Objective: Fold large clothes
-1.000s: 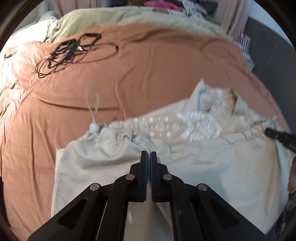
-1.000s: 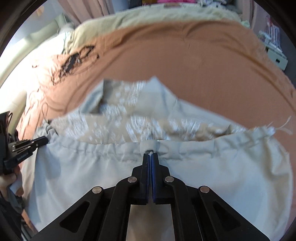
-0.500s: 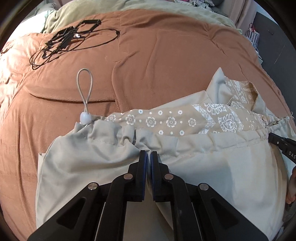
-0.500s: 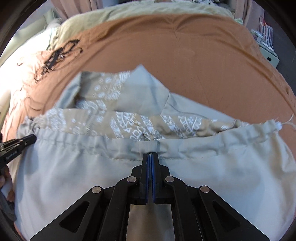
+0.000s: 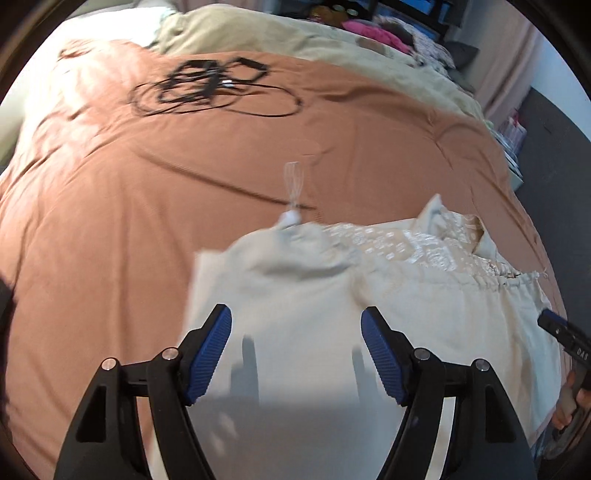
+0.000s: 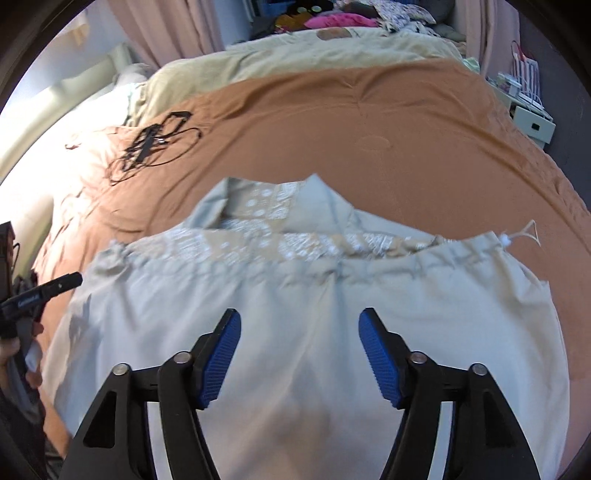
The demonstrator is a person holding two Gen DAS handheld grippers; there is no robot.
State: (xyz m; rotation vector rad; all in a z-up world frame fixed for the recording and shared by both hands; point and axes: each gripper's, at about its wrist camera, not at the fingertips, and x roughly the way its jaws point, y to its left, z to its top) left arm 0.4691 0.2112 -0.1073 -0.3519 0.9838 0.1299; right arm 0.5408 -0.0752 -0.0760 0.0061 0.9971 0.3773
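You are working over a bed covered by a rust-brown bedspread (image 5: 155, 229), which is lying creased and filling most of both views. The pale beige garment (image 5: 303, 295) is lying folded on the near part of that bedspread, its gathered drawstring edge turned toward the far side and a strip of patterned lining (image 6: 258, 243) showing beyond it. A white cord loop (image 5: 293, 184) is trailing from the garment's far left corner onto the bedspread. Your left gripper (image 5: 295, 325) is hovering above the garment with its jaws having just been opening; nothing is sitting between the blue pads (image 5: 210, 350). Your right gripper (image 6: 300, 325) is doing the same over the middle of the cloth, jaws freshly parting and holding nothing. A tangle of black cable (image 5: 207, 85) is resting on the far left of the bedspread, well apart from the garment. A cream blanket (image 6: 295, 55) is lying across the far end of the bed. Pink curtains (image 6: 162, 33) are hanging beyond it, and a heap of clothes (image 6: 332, 18) is sitting at the far wall. A white storage unit (image 6: 532, 122) is standing at the far right.
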